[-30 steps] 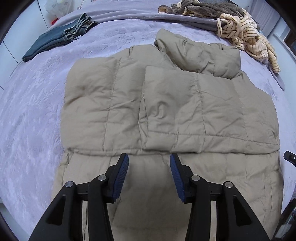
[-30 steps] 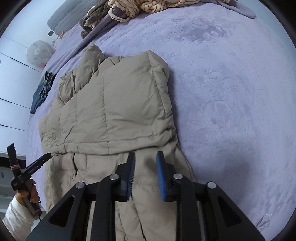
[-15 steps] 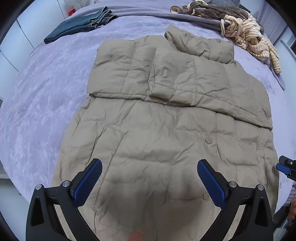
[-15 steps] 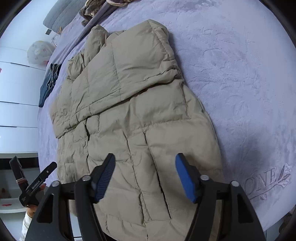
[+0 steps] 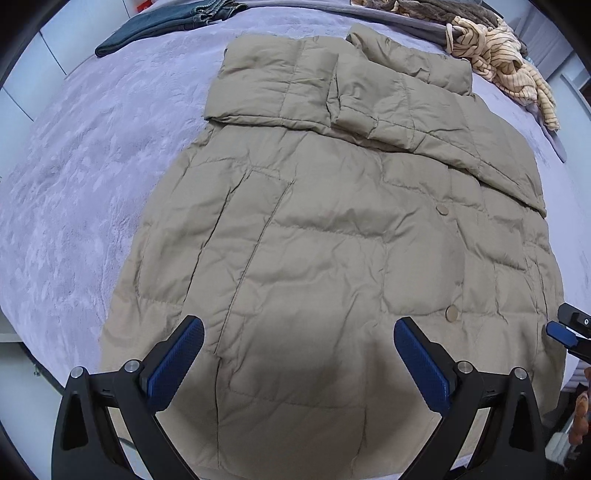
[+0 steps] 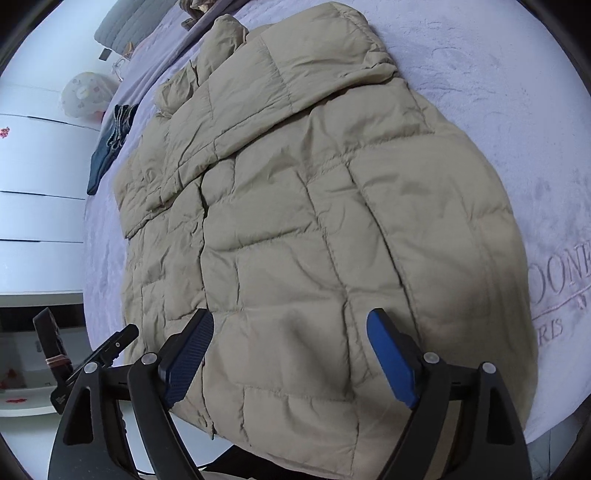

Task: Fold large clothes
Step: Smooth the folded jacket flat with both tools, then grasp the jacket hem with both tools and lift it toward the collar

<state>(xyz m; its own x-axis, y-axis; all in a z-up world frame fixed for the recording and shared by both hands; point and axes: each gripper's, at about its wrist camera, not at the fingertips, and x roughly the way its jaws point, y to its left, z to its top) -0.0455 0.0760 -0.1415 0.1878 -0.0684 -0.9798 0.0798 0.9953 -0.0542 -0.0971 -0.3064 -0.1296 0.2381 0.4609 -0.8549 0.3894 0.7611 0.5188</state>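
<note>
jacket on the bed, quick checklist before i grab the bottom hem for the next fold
1. Both sleeves folded across the chest of the beige jacket: ok.
2. Lower body lying flat: ok, only light wrinkles.
3. Left gripper open and empty: ok.
4. Right gripper empty: ok, jaws opening, nothing between them.
5. Hem edge in view: cannot tell, hidden below the grippers.
6. Jeans and striped clothes apart from the jacket: ok.

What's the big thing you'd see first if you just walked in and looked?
A big puffy tan coat spread flat across the purple bedspread, with its sleeves folded over the chest near the collar. Two black claws with blue pads hang over its bottom hem, the left claw wide open and the right claw opening, neither gripping anything. Striped clothes lie heaped at the far corner.
</note>
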